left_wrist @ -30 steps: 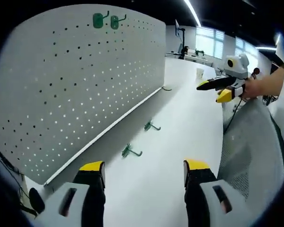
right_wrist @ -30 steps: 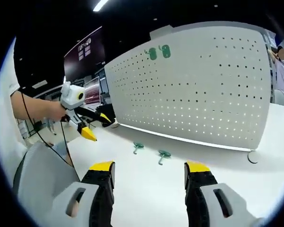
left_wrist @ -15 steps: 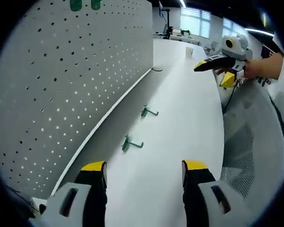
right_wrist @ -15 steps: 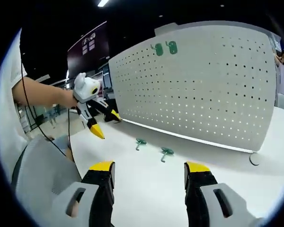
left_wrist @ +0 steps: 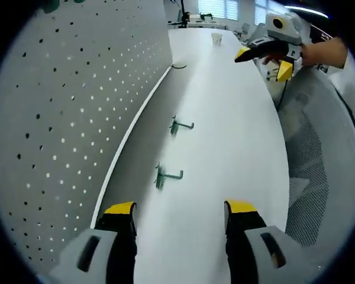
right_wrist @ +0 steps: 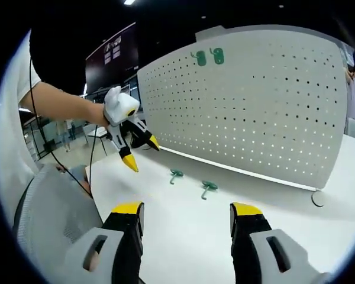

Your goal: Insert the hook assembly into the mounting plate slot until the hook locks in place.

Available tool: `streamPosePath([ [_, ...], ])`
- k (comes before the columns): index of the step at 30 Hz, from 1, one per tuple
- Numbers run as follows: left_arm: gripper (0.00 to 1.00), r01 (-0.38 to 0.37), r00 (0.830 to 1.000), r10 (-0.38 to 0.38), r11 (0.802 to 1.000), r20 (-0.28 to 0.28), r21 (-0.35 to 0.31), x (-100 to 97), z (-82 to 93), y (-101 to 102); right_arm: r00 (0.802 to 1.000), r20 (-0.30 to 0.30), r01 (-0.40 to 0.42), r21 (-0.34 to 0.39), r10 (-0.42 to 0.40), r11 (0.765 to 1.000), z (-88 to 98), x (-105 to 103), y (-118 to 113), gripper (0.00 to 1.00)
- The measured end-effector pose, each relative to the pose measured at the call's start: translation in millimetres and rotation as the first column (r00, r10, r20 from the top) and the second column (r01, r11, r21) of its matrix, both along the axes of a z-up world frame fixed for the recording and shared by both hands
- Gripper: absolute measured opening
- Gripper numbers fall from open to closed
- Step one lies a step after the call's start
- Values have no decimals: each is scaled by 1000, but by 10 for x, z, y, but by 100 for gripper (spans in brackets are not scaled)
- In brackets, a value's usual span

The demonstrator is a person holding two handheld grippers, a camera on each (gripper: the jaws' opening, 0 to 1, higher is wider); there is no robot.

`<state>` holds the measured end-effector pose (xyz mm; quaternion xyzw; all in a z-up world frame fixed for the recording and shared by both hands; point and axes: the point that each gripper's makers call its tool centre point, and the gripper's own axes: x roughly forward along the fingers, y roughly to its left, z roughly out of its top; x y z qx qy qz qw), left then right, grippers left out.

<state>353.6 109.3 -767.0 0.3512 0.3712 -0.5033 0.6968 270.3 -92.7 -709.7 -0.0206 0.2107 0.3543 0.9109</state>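
Two green hooks lie loose on the white table: the nearer hook (left_wrist: 164, 176) and the farther hook (left_wrist: 178, 125), seen again as the left hook (right_wrist: 176, 174) and the right hook (right_wrist: 209, 187). The white pegboard (left_wrist: 65, 106) (right_wrist: 254, 112) stands upright behind them, with two green hooks (right_wrist: 208, 57) mounted near its top. My left gripper (left_wrist: 178, 208) is open above the table, just short of the nearer hook, and appears held by a hand (right_wrist: 141, 151). My right gripper (right_wrist: 186, 208) is open and empty, and appears far off (left_wrist: 263, 58).
A grey mesh chair back (left_wrist: 319, 177) (right_wrist: 47, 219) stands at the table's edge. A small dark ring (right_wrist: 316, 198) lies by the pegboard's far end. A paper cup (left_wrist: 216, 38) sits far down the table. A person's arm (right_wrist: 59, 103) reaches in.
The left gripper has dipped toward the table and closed in on the two loose hooks. The right gripper view has barely moved. Both grippers stay open.
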Motion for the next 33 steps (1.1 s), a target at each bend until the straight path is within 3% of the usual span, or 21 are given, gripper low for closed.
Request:
streamPosePath([
  [5, 61, 49, 999, -49, 998, -8, 30, 8, -37, -32, 1000, -1, -4, -10, 4, 1000, -14, -4, -3, 57],
  [7, 60, 105, 994, -106, 993, 5, 62, 31, -51, -25, 1000, -4, -6, -11, 6, 1000, -20, -9, 1, 57],
  [12, 59, 83, 997, -83, 995, -7, 50, 119, -73, -71, 1000, -12, -16, -26, 16, 1000, -46, -29, 12, 57],
  [14, 59, 129, 992, -129, 988, -4, 80, 113, -94, -69, 1000, -10, -18, -29, 18, 999, -46, -27, 14, 57],
  [17, 59, 137, 991, -137, 987, -7, 78, 149, -95, -84, 1000, -10, -19, -34, 19, 999, -54, -27, 8, 57],
  [19, 59, 184, 982, -188, 974, 21, 129, 218, -98, -40, 1000, -9, -19, -35, 19, 999, -54, -29, 9, 57],
  [27, 57, 217, 976, -219, 969, 5, 120, 303, -136, -131, 999, -13, -33, -46, 32, 998, -71, -44, 33, 57],
  [33, 55, 255, 967, -254, 958, -17, 130, 332, -271, -208, 999, -15, -36, -49, 35, 998, -80, -42, 31, 57],
])
